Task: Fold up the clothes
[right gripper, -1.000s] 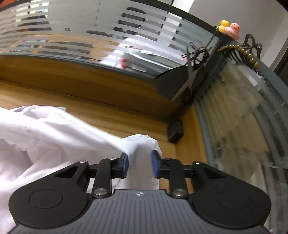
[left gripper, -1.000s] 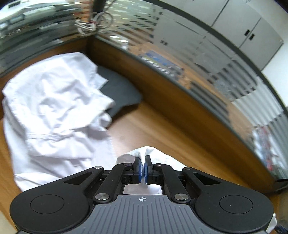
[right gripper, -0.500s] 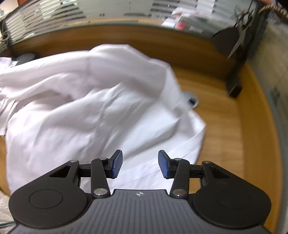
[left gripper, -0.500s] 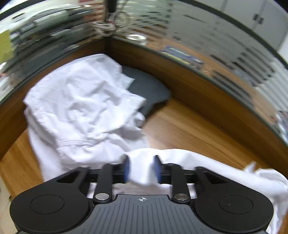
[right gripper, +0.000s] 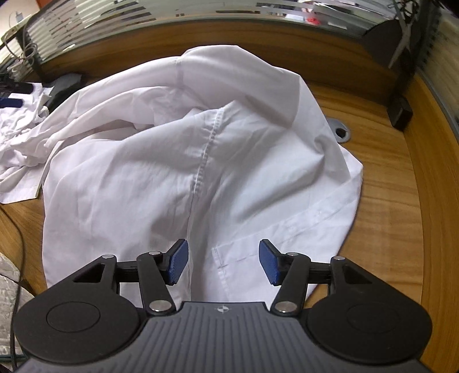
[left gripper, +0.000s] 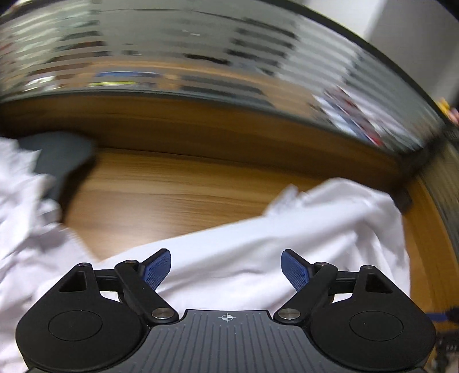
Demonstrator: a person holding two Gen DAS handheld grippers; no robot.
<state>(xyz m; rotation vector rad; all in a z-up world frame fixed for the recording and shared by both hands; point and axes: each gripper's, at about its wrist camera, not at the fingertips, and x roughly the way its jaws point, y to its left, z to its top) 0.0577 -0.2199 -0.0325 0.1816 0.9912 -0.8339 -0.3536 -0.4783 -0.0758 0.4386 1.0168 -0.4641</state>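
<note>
A white shirt [right gripper: 200,149] lies crumpled on the wooden desk [right gripper: 381,178], its long seam running toward me and its buttoned hem at the right. My right gripper [right gripper: 223,265] hovers open just above the shirt's near edge, nothing between its blue pads. In the blurred left wrist view the same white shirt [left gripper: 287,238] stretches across the desk [left gripper: 172,198]. My left gripper [left gripper: 226,269] stands wide open over it, holding nothing. More white clothes [left gripper: 20,206] are heaped at the left.
A dark grey garment [left gripper: 60,155] lies by the wooden back wall, also seen as a dark grey garment [right gripper: 64,86]. More white laundry [right gripper: 20,129] sits left. A cable grommet [right gripper: 340,130] lies right of the shirt. Striped glass partitions [right gripper: 143,14] ring the desk. A black cable [right gripper: 20,246] trails at near left.
Both grippers let go of the white shirt and opened wide. The shirt dropped onto the desk. The left wrist view swung right; the right gripper pulled back above the shirt.
</note>
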